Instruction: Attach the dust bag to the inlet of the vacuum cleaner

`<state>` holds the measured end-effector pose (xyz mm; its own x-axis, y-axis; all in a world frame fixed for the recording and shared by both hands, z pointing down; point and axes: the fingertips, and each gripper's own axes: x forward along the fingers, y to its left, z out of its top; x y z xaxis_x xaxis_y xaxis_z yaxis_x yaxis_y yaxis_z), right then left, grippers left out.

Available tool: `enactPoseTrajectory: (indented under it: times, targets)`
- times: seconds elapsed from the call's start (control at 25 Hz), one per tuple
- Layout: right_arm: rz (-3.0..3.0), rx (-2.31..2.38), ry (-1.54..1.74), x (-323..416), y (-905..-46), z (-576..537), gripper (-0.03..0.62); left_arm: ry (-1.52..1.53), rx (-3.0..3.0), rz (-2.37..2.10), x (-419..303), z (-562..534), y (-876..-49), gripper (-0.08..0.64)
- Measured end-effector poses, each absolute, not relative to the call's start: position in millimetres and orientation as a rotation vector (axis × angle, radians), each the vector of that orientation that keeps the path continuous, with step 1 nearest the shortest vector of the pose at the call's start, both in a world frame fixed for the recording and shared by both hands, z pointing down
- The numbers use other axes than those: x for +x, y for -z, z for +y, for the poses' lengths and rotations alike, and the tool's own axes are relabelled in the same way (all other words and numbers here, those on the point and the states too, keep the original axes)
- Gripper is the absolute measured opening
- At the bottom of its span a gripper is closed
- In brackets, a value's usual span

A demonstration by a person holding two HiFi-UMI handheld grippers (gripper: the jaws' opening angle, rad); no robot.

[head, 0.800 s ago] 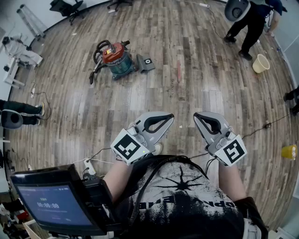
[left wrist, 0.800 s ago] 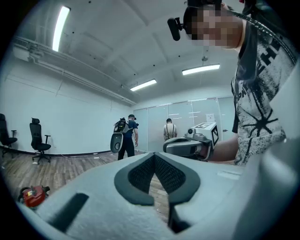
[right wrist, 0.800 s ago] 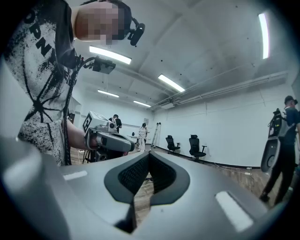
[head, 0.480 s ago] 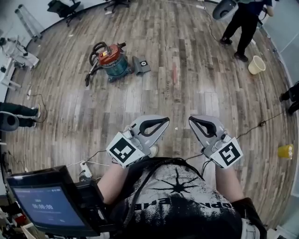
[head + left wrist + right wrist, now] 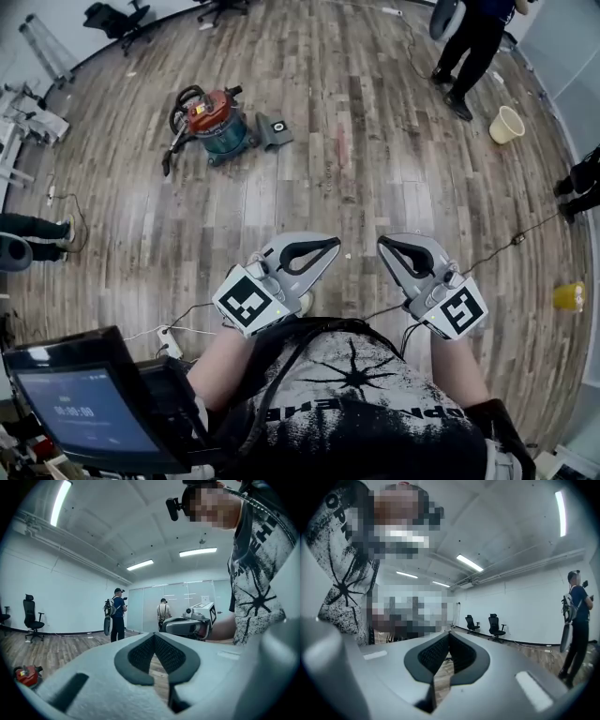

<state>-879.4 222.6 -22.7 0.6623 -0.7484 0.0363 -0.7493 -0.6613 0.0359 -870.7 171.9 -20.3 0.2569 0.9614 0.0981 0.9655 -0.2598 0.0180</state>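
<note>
Both closed, nothing held: left tongs [image 5: 336, 244], right tongs [image 5: 382, 245]; vacuum cleaner [image 5: 214, 122] well apart.

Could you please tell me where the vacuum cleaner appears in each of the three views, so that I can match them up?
Head view: the vacuum cleaner stands in the upper left of the picture.
Left gripper view: the vacuum cleaner sits at the bottom left edge, small and red.
Right gripper view: not in it.
Shared landmark: the standing person in dark clothes, apparently the same one in all three.
</note>
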Motion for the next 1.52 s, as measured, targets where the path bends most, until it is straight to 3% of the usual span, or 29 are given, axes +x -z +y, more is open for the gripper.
enactPoseTrajectory:
  times: [0.68, 1.52]
  targets:
    - [-1.264, 2.808, 0.063, -866.4, 44.7, 193.6, 0.005, 0.102, -2.439, -1.963, -851.1, 163.8, 17.7, 0.003]
    - [-0.732, 2.894, -0.039, -835.3, 39.0, 148.2, 0.005, 0.1, -2.056, -2.468, -821.2, 131.4, 0.2, 0.003]
